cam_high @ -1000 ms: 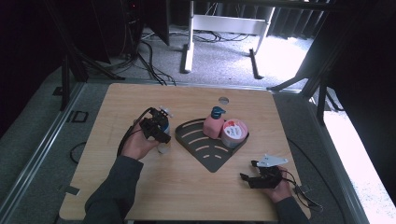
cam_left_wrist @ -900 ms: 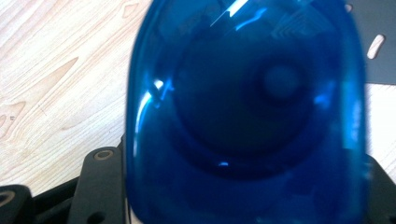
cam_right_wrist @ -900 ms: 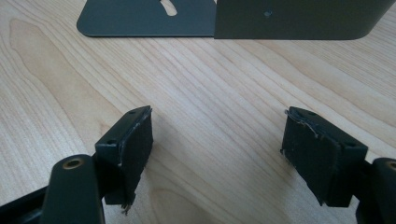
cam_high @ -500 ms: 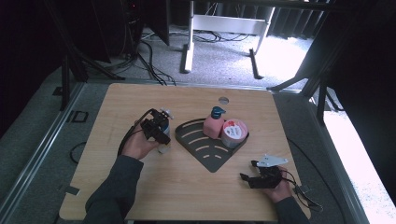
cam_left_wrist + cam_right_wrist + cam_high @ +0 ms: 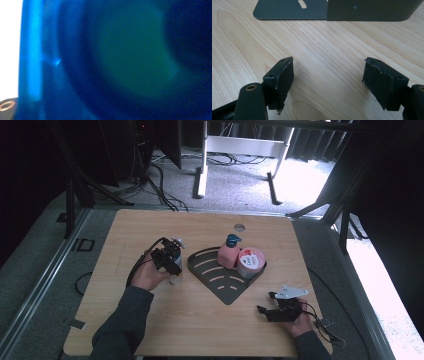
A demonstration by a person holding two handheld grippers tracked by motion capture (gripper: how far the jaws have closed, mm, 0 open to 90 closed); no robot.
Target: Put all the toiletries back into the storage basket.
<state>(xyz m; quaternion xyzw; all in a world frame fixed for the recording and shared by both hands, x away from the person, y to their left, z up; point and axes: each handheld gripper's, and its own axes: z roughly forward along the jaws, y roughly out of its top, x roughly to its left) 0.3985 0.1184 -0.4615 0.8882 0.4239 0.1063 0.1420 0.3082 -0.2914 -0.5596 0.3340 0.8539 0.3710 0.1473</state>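
A small bottle with a pale cap stands upright on the table, left of a dark fan-shaped slotted tray. My left gripper is clamped around the bottle's middle; in the left gripper view the bottle's blurred blue and green surface sits right against the lens. A pink pump bottle and a round pink-and-white tin stand in the tray's back part. My right gripper lies low on the wood at the front right with nothing between its two widely spread pads, facing the tray's front wall.
The wooden table has a small round hole near its far edge. Cables trail from both grippers. Beyond the table lie grey floor, desk legs and dark stands.
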